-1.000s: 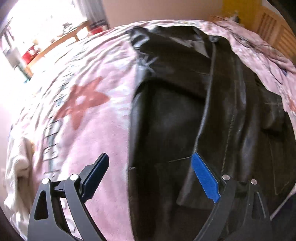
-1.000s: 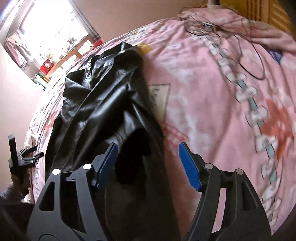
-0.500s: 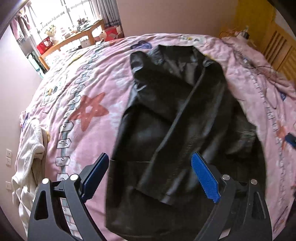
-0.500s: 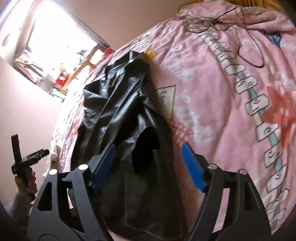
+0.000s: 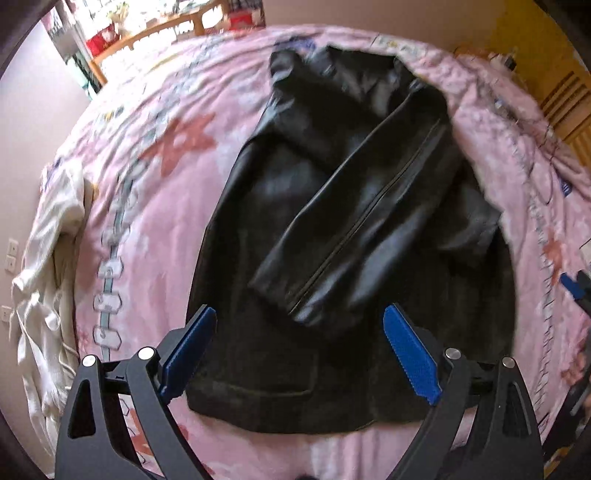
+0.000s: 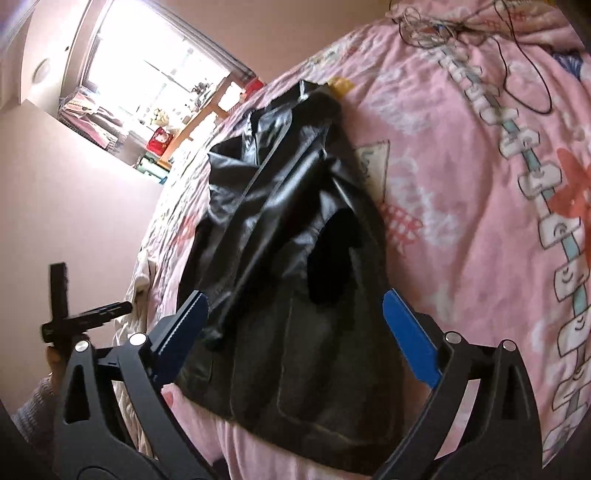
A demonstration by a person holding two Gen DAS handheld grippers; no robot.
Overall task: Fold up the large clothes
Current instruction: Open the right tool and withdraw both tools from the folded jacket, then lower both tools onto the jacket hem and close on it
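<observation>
A black leather jacket (image 5: pixel 351 236) lies flat on the pink patterned bedspread (image 5: pixel 155 206), collar far, hem near, with one sleeve folded diagonally across its front. My left gripper (image 5: pixel 301 347) hangs open above the hem, nothing between its blue pads. In the right wrist view the same jacket (image 6: pixel 280 266) lies ahead, its sleeve cuff opening showing dark. My right gripper (image 6: pixel 293 336) is above the jacket's near corner, its jaws opening wide and holding nothing. The left gripper (image 6: pixel 66 317) shows at the left edge there, held in a hand.
A white garment (image 5: pixel 44 280) is heaped at the bed's left edge. Black cables (image 6: pixel 509 48) lie on the far right of the bedspread. A wooden table (image 5: pixel 166 33) stands by the bright window, and a wooden headboard (image 5: pixel 565 107) is at right.
My left gripper has risen and pulled back, so the whole jacket now shows below it. My right gripper's jaws have spread wider and drawn slightly back from the jacket.
</observation>
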